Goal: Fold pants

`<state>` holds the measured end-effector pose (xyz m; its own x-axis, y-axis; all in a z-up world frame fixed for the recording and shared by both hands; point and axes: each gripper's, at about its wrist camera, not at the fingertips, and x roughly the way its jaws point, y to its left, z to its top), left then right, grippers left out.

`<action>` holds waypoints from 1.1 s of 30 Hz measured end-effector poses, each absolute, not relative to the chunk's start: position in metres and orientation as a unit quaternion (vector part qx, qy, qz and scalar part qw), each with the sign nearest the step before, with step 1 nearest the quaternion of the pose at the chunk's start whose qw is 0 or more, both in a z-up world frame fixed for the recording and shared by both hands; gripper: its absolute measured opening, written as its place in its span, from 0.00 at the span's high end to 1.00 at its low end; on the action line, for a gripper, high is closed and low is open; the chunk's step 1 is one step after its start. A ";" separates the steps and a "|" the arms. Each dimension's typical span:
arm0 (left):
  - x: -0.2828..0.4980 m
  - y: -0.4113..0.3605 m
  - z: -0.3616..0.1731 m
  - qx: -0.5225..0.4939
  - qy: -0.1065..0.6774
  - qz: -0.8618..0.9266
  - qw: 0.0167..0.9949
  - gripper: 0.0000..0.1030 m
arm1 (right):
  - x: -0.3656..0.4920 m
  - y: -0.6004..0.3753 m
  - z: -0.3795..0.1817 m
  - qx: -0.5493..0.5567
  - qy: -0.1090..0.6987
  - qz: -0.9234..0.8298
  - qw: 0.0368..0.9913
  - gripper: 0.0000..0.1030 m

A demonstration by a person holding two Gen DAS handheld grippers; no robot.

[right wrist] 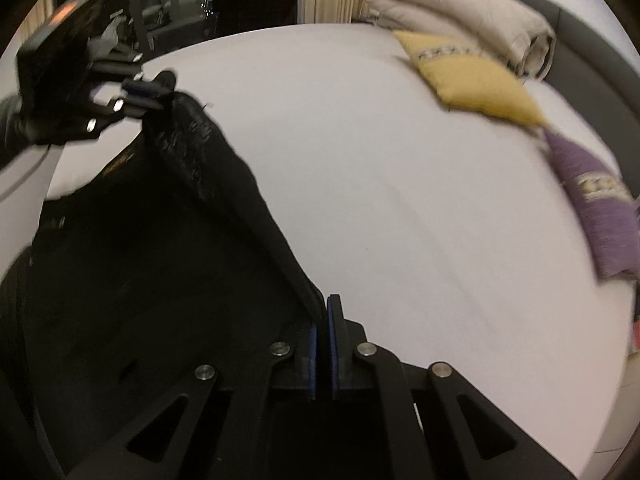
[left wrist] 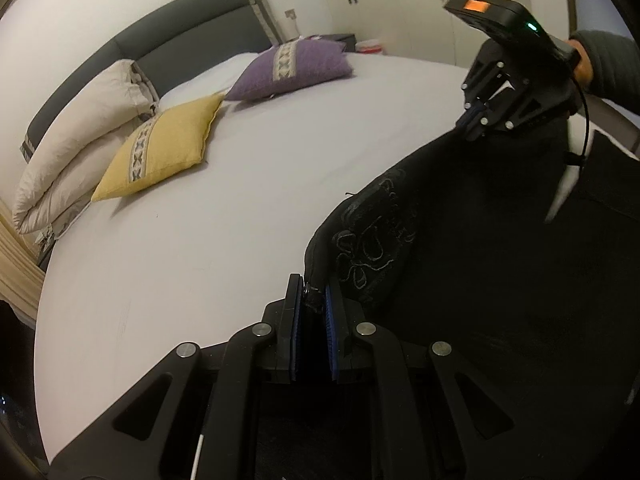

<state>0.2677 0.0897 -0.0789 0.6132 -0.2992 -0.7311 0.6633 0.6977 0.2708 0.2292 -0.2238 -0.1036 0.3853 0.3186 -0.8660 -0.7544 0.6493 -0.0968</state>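
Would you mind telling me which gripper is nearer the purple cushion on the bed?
Right, probably. The right gripper holds the black pants on the side toward the purple cushion; the left gripper grips nearer the yellow one.

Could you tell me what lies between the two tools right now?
A taut edge of the black pants spans from left tool to right tool, clearest in the left wrist view.

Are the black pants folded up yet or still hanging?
Hanging, not folded yet. The black pants droop between the left gripper and right gripper, each pinching one end of the top edge above the white bed.
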 end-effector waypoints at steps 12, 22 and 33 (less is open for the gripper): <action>0.102 0.100 -0.087 0.245 0.368 -0.334 0.833 0.91 | 0.064 -0.176 -0.128 -0.266 0.424 0.259 0.826 0.95; 0.008 0.107 -0.130 0.228 0.401 -0.346 0.817 0.91 | -0.003 -0.157 -0.148 -0.265 0.446 0.223 0.825 0.95; -0.012 0.122 -0.140 0.259 0.417 -0.352 0.797 0.91 | -0.047 -0.120 -0.136 -0.315 0.465 0.245 0.790 0.95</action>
